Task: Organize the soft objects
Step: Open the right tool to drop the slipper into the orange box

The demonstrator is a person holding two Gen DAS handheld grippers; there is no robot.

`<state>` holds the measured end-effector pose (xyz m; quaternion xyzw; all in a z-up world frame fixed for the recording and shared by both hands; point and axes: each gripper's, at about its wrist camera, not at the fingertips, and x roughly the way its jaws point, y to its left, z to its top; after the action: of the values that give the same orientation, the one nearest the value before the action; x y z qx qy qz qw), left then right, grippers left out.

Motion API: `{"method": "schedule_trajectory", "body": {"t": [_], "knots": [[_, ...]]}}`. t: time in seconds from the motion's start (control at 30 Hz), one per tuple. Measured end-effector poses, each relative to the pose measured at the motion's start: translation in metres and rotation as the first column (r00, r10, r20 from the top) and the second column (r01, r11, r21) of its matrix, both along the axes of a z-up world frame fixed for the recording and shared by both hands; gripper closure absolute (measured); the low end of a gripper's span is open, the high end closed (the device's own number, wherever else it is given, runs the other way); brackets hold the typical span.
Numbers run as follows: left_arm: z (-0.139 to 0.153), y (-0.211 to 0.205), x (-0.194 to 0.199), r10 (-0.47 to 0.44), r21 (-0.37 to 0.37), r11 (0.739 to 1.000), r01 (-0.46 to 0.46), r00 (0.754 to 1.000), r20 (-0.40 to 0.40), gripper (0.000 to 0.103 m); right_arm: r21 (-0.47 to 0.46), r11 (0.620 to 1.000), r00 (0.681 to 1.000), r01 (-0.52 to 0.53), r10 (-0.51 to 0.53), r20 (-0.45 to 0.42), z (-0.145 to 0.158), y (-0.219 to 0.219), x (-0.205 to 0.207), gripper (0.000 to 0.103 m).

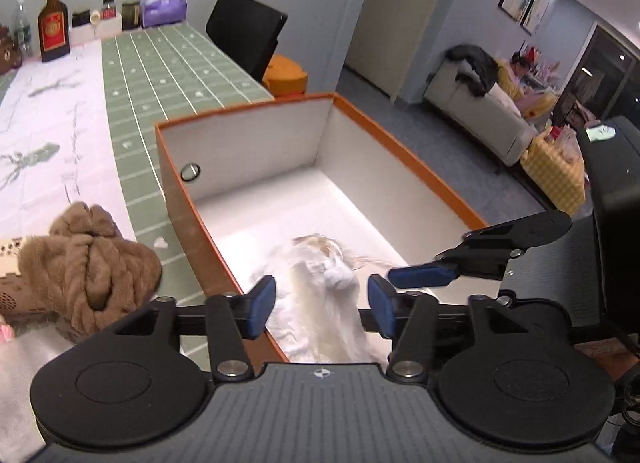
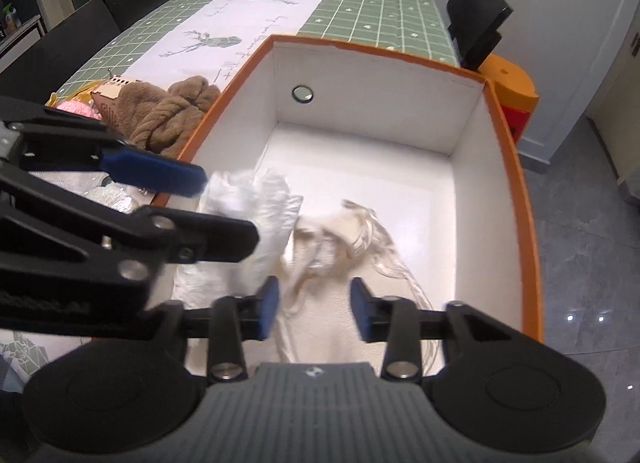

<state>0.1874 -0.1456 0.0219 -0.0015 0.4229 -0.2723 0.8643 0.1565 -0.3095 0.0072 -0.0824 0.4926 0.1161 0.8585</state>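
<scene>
Green-checked tablecloth (image 1: 168, 63) runs to twelve o'clock, orange-rimmed box (image 1: 404, 151) roomy beyond the white cloth (image 1: 320, 303), left gripper (image 1: 322, 305) and right gripper (image 2: 314, 313) both spread, gripping nothing.

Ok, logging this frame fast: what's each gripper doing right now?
Left gripper: open, holding nothing, above the white cloth in the box.
Right gripper: open, holding nothing, also over the cloth.
</scene>
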Motion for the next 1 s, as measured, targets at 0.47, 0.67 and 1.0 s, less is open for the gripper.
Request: {"method": "schedule_trajectory", "body": {"t": [0.47,0.67,1.0], "knots": [[0.028,0.039,-0.024,0.026,-0.099,0.995,-0.015,0.993,0.117,0.031,-0.078,0.997,0.985,0.005,0.008,0.175,0.039,0.016,-0.021,0.042],[0.036,0.075,-0.046,0.089,-0.143,0.988,-0.058,0.972,0.217,0.031,-0.07,0.998,0.944,0.005,0.018,0.329,0.059,0.036,-0.041,0.032],[0.023,0.131,-0.085,0.23,-0.14,0.971,-0.192,0.905,0.359,0.031,-0.035,0.993,0.86,-0.109,0.112,0.498,0.054,0.108,-0.077,0.03]]}}
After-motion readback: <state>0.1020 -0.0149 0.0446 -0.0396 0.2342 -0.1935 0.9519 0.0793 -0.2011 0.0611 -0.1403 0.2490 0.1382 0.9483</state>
